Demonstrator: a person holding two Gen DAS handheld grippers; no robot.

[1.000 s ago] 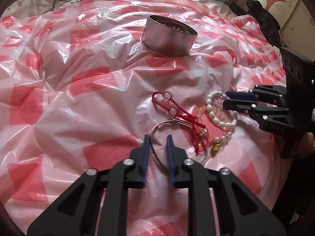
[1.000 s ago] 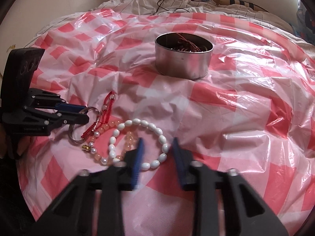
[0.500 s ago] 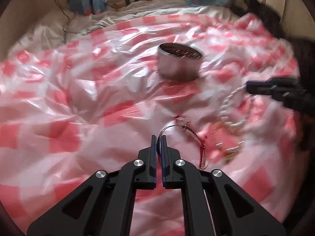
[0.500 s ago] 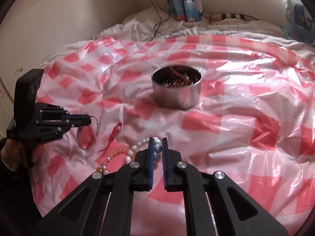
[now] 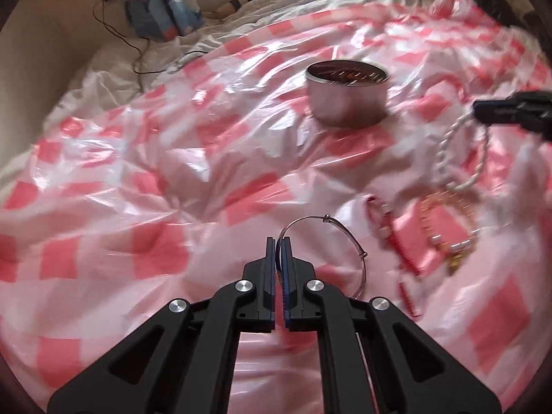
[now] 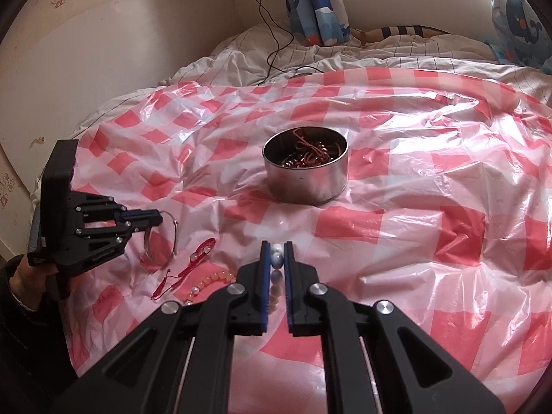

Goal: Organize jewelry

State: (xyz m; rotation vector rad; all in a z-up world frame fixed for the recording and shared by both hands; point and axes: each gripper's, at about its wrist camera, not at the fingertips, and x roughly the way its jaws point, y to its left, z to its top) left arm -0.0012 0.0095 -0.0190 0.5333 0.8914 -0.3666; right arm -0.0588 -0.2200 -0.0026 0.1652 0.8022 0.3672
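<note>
Your left gripper point(image 6: 157, 220) was clamped on the silver bangle point(image 5: 324, 241), whose hoop hung right of its tips. Your right gripper point(image 6: 277, 258) pinched the white bead bracelet point(image 5: 462, 158), the strand trailing below. The tin point(image 6: 305, 172) sat straight ahead of the right gripper, the nearer one, with bare checked plastic sheet point(image 6: 414, 227) between.

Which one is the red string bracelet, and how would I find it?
Start at the round metal tin on the checked plastic sheet, then look nearer and left. The red string bracelet lies flat between a silver bangle and peach beads. It alone is knotted cord.
</note>
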